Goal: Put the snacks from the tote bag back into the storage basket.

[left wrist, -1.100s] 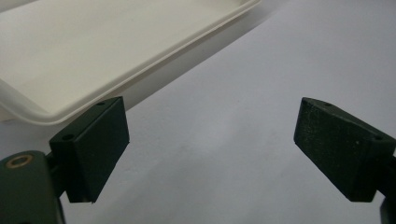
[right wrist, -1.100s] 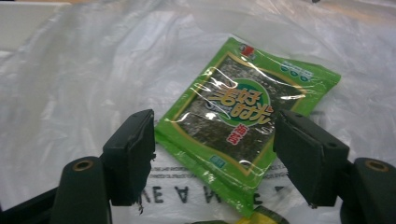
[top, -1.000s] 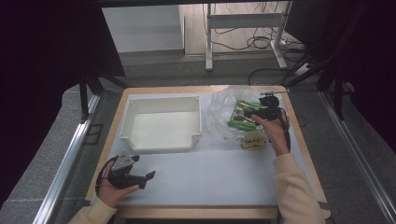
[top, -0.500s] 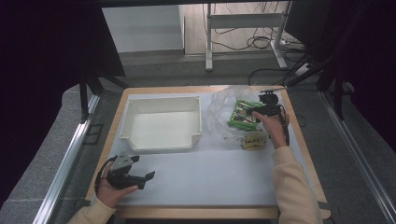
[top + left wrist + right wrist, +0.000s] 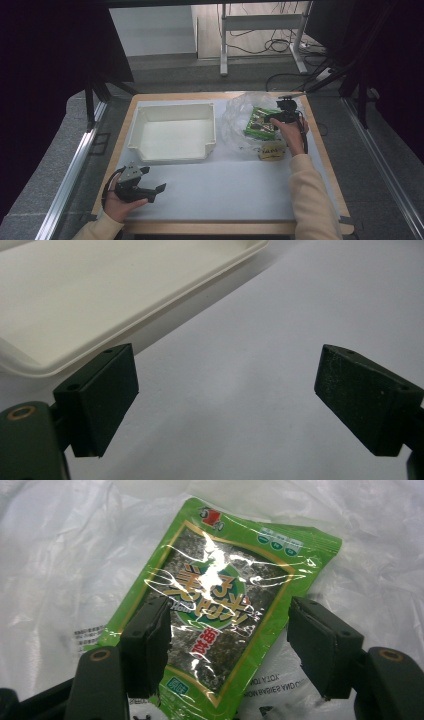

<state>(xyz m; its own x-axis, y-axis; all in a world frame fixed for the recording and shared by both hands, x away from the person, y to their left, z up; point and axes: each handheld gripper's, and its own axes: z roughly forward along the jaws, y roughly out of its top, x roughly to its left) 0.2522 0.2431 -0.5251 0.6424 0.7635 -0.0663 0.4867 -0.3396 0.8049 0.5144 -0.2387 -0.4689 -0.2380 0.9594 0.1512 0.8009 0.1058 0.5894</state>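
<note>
My right tool (image 5: 227, 650) jaws closing around green seaweed packet (image 5: 220, 605) on plastic bag (image 5: 60, 555), far right corner; not yet gripping; left tool (image 5: 225, 400) released

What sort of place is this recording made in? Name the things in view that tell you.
Probably a lab or workshop set up for recording, not a home: a board-topped table framed by metal rails, cables loose on the floor behind, and a bare desk frame.
</note>
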